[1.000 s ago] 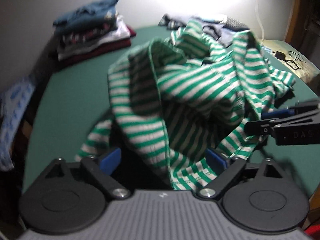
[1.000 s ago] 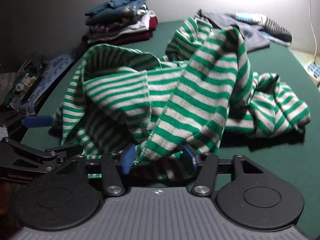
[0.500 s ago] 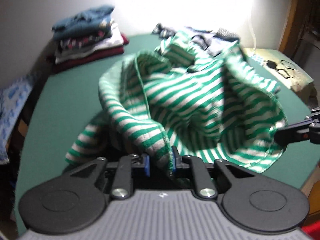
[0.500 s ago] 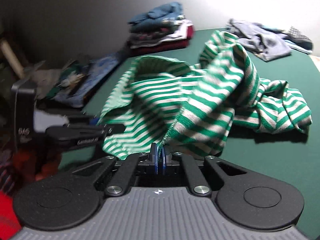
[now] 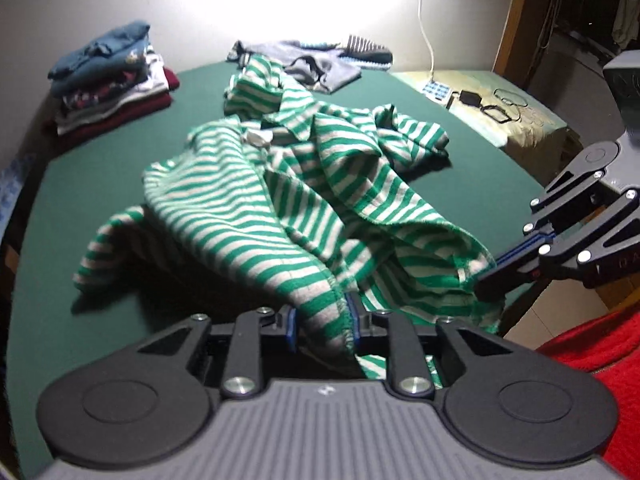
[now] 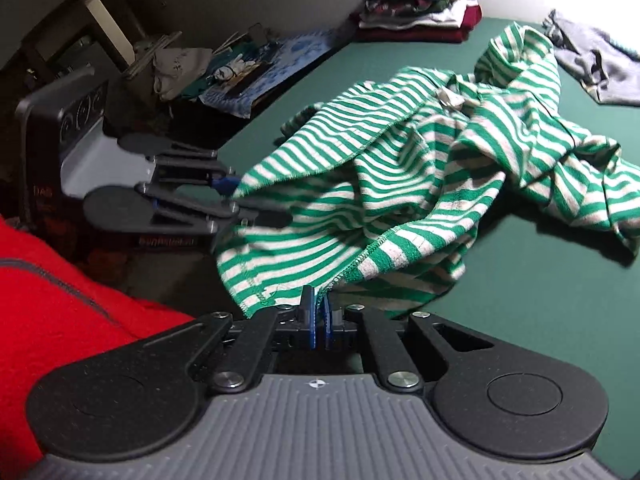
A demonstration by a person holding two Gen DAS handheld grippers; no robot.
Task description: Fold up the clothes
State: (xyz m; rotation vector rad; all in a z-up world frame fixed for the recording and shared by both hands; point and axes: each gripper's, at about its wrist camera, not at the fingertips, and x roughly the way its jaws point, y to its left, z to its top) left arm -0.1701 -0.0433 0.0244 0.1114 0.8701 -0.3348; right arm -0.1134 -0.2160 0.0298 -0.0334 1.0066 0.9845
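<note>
A green-and-white striped garment (image 5: 288, 184) lies crumpled on the green table (image 5: 100, 184), its near hem lifted off the surface. My left gripper (image 5: 322, 322) is shut on a thick fold of that hem. The right gripper (image 5: 492, 270) comes in from the right side of the left wrist view, clamped on another corner of the hem. Seen from the right wrist, the striped garment (image 6: 420, 184) hangs from my right gripper (image 6: 318, 320), whose blue pads pinch a thin edge. At the left of that view, the left gripper (image 6: 236, 196) holds the hem.
A stack of folded clothes (image 5: 108, 80) sits at the table's far left corner. Grey and striped unfolded clothes (image 5: 316, 60) lie at the far edge. A side table with cables (image 5: 488, 108) stands to the right. A person's red sleeve (image 6: 60, 292) is close by.
Both grippers have pulled back toward the table's near edge and apart, dragging the hem with them. The left gripper, open one second ago, has shut on the hem.
</note>
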